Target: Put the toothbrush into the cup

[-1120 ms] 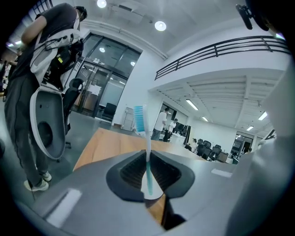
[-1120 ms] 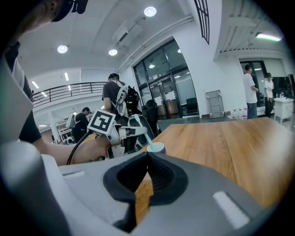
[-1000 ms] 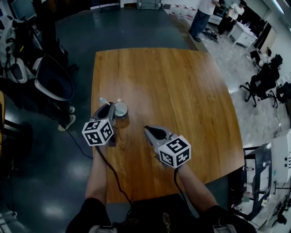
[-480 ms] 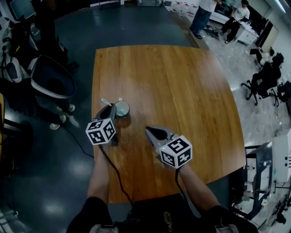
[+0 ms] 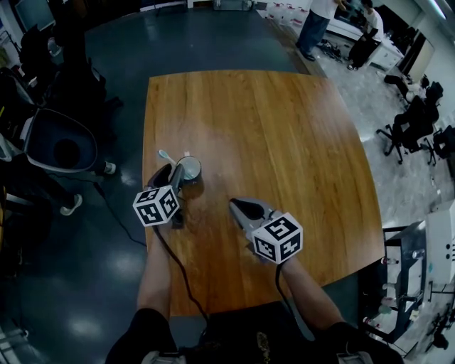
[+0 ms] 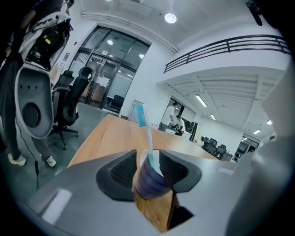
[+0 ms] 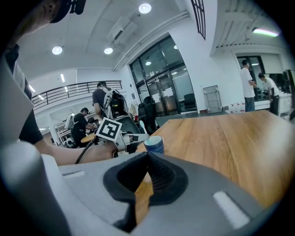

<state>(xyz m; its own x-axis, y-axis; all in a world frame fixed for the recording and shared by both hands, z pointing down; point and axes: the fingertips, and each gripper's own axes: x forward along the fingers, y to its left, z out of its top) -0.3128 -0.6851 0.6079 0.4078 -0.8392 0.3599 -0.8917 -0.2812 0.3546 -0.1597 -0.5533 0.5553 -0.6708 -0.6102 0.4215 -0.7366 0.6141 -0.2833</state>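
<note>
A dark blue cup [image 5: 189, 169] stands near the left edge of the wooden table [image 5: 284, 128]. A toothbrush [image 5: 163, 154] with a white handle and blue bristles leans in it, head up and to the left. My left gripper [image 5: 174, 174] is right at the cup. Its jaws are opening, and in the left gripper view the cup [image 6: 150, 182] and the toothbrush [image 6: 144, 131] show in the gap between them, untouched by the pads. My right gripper [image 5: 232, 204] hovers shut and empty to the right of the cup [image 7: 153, 144], pointing at it.
A grey office chair [image 5: 60, 146] stands on the floor to the left of the table. People [image 5: 316, 21] stand far behind the table, and black office chairs [image 5: 409, 128] are at the right. The table's near edge lies just behind both hands.
The left gripper has sunk a little beside the cup. The right gripper has not moved. A person's feet at the left have stepped away from the table.
</note>
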